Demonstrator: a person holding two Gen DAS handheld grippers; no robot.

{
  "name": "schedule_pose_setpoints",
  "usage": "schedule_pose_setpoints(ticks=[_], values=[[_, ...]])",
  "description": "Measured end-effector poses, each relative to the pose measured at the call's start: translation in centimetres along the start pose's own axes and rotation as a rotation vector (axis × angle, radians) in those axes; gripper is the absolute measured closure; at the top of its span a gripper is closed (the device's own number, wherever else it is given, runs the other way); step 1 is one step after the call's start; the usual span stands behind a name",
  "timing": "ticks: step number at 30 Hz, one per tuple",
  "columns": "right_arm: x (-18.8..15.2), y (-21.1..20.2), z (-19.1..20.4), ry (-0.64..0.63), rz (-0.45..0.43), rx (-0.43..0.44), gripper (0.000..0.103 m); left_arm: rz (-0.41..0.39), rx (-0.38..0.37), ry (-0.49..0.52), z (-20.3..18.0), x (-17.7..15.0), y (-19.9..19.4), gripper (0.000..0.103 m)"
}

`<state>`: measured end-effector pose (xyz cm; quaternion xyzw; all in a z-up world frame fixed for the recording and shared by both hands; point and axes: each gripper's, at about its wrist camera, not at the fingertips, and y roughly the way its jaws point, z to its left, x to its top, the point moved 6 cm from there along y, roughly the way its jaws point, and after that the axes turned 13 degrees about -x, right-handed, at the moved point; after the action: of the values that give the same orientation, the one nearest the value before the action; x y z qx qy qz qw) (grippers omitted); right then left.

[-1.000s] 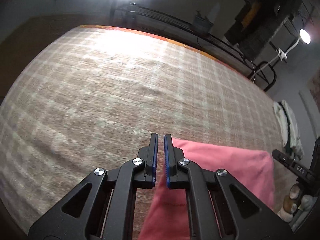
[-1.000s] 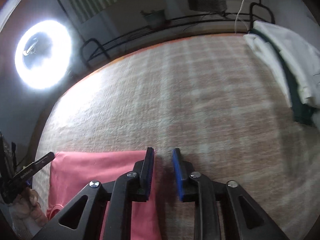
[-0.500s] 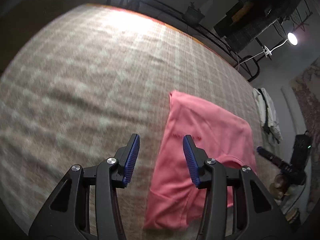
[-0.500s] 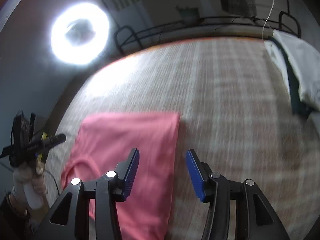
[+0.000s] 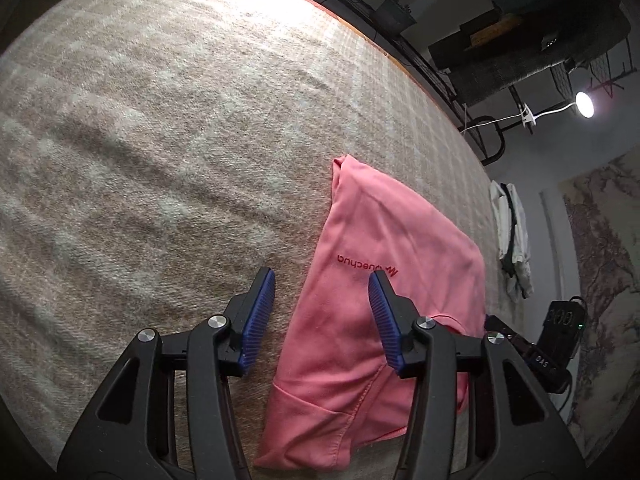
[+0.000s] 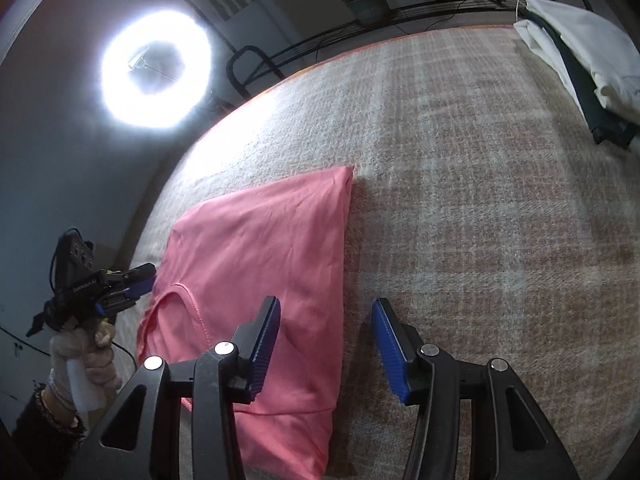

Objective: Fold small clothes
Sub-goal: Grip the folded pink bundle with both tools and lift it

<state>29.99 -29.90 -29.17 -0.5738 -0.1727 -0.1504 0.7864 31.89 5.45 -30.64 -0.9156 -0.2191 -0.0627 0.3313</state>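
Observation:
A pink shirt [image 5: 384, 264] lies folded flat on the beige checked blanket [image 5: 160, 140], with a dark red logo facing up. My left gripper [image 5: 322, 304] is open and empty, raised above the shirt's left edge. In the right wrist view the same shirt [image 6: 272, 248] shows its neckline at the left. My right gripper [image 6: 326, 336] is open and empty, above the shirt's right edge. The left gripper [image 6: 120, 284] also shows in that view, held at the shirt's far left side.
A white and dark pile of clothes [image 6: 588, 64] lies at the blanket's far right, also seen in the left wrist view [image 5: 514, 236]. A ring light [image 6: 156, 74] and a black metal rail [image 6: 360, 28] stand beyond the blanket's far edge.
Both grippers opened and let go of the pink shirt, then drew back and rose. The shirt now lies flat on the blanket.

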Motion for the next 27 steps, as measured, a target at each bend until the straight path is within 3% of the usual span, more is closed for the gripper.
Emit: schedule_pose_setpoints(ticks=[3,10,17,18,21,23,27], values=[[0.2,-0.1,-0.5,0.002,0.008,0.034,0.055,0.006,-0.02,-0.002,0.0,0.1,0.1,0.054],[1.3,0.6,-2.7,0.1,0.048,0.178,0.078,0.037,-0.066,-0.005,-0.7,0.2,1.1,0.055],[1.9,1.7,-3.2,0.149,0.061,0.277,0.081,0.056,-0.108,-0.017,-1.4,0.2,2.5,0.062],[1.9,1.7,-2.9,0.159,0.058,0.29,0.082,0.047,-0.105,-0.015,-1.6,0.2,2.6,0.063],[2.0,2.1,-1.7,0.153,0.06,0.301,0.084,0.058,-0.094,-0.024,-2.1,0.0,3.6,0.078],[2.1,2.3,-0.8,0.138,0.065,0.294,0.084,0.045,-0.046,-0.001,-2.5,-0.2,4.1,0.085],[2.3,2.1,0.7,0.073,0.054,0.197,0.093,0.022,0.059,0.08,-3.4,-0.6,4.5,0.093]])
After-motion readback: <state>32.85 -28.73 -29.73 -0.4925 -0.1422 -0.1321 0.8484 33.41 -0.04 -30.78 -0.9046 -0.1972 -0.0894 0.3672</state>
